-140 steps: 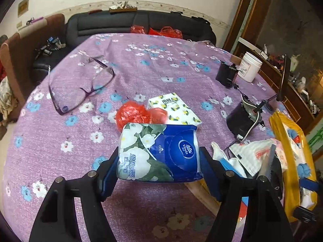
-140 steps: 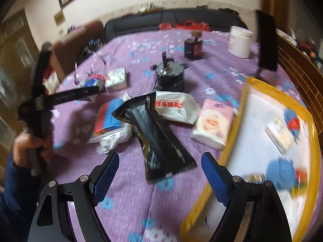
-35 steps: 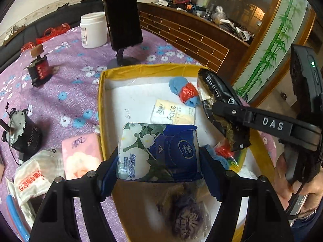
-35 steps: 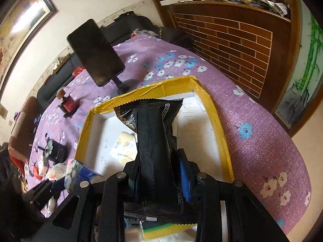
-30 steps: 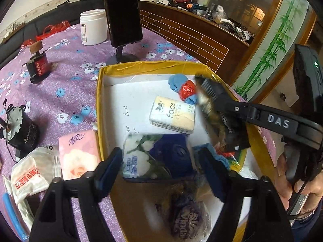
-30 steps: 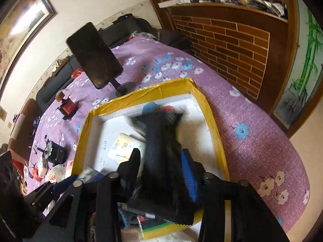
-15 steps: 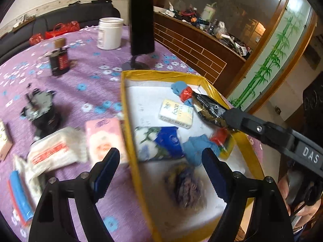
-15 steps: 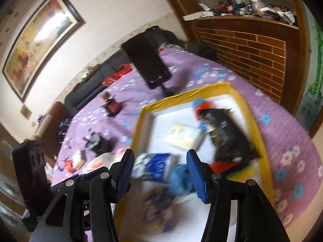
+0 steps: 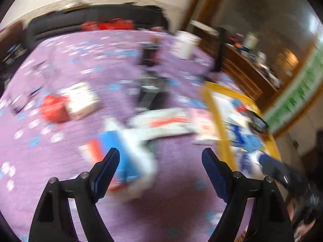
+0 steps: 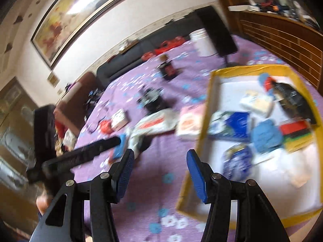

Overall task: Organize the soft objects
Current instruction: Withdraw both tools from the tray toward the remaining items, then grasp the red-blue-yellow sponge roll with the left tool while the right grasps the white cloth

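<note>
My left gripper (image 9: 160,153) is open and empty above the purple cloth, over a blurred blue and white pack (image 9: 123,153). A white pack with red print (image 9: 167,121) and a pink tissue pack (image 9: 203,125) lie just beyond, beside the yellow-rimmed box (image 9: 218,121). My right gripper (image 10: 160,154) is also open and empty, left of the box's rim (image 10: 203,125). Inside the box lie the blue floral tissue pack (image 10: 230,127), the black snack pouch (image 10: 292,98), a cream tissue pack (image 10: 256,100) and a blue cloth (image 10: 264,135). A red bag (image 9: 53,109) and a patterned pack (image 9: 80,96) sit at the left.
A black phone on a stand (image 10: 218,34), a white jar (image 10: 201,42), a small dark box (image 10: 167,66) and a black gadget (image 10: 153,98) stand on the table's far part. A dark sofa lines the back and a wooden sideboard the right.
Both grippers released their packs into the box; the floral pack and black pouch now lie there. Both then swung left, away from the box, over the table. The right jaws widened.
</note>
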Available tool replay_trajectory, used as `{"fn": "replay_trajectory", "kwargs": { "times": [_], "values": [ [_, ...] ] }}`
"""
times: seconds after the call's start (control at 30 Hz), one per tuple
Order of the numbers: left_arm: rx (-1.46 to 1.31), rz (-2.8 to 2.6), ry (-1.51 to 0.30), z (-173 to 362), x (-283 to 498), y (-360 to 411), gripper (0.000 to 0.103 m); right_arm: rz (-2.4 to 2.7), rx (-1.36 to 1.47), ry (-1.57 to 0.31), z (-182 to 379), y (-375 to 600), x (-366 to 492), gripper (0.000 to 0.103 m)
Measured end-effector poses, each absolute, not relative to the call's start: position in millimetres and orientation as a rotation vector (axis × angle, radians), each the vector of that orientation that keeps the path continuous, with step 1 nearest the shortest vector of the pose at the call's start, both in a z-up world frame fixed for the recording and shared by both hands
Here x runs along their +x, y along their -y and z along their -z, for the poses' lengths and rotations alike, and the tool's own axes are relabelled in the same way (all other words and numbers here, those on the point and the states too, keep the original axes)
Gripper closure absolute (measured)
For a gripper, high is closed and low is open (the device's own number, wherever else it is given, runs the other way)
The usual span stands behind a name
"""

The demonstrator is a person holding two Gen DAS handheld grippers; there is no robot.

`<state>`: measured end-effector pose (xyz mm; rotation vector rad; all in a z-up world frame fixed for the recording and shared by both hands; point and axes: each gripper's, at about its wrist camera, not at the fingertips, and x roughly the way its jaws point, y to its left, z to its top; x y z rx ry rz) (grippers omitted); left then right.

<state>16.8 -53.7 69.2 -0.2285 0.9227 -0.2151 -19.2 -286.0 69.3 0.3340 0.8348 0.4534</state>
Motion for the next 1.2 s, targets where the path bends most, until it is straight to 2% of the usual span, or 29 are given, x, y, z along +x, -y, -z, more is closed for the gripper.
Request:
{"fn": "replay_trajectory", "kwargs": {
  "times": [0.17,0.33,0.37,0.4,0.5,0.63,0.87,1.07,1.1,1.17,1.2],
  "values": [
    [-0.292,0.064,-0.993,-41,28,14,0.017,-0.497,0.289,-0.870,-55,257,-24,0.044],
    [-0.241,0.025,-1.008,-22,45,23,0.017,-0.503,0.270,-0.890,-48,249,-25,0.044],
    [-0.225,0.017,-1.015,-18,48,25,0.024,-0.502,0.271,-0.891,-47,249,-26,0.044],
    [-0.226,0.029,-1.022,-14,50,26,0.043,-0.500,0.270,-0.891,-47,249,-26,0.044],
    [-0.239,0.053,-1.014,-15,45,20,0.054,-0.496,0.258,-0.900,-45,246,-25,0.043],
    [-0.268,0.101,-0.985,-25,21,-4,0.054,-0.514,0.226,-0.921,-39,233,-25,0.039],
    [-0.320,0.009,-0.943,-15,3,-60,0.054,-0.579,0.154,-0.960,-25,184,-4,0.039],
    [-0.363,0.039,-0.910,-8,4,-68,0.054,-0.539,0.001,-0.996,-6,135,27,0.040],
    [-0.365,0.040,-0.908,-8,3,-68,0.054,-0.520,-0.015,-1.017,1,130,34,0.042],
    [-0.374,0.048,-0.904,-8,4,-70,0.053,-0.506,0.011,-1.026,9,127,44,0.055],
    [-0.378,0.050,-0.903,-8,3,-71,0.053,-0.500,0.015,-1.009,8,127,45,0.066]
  ]
}}
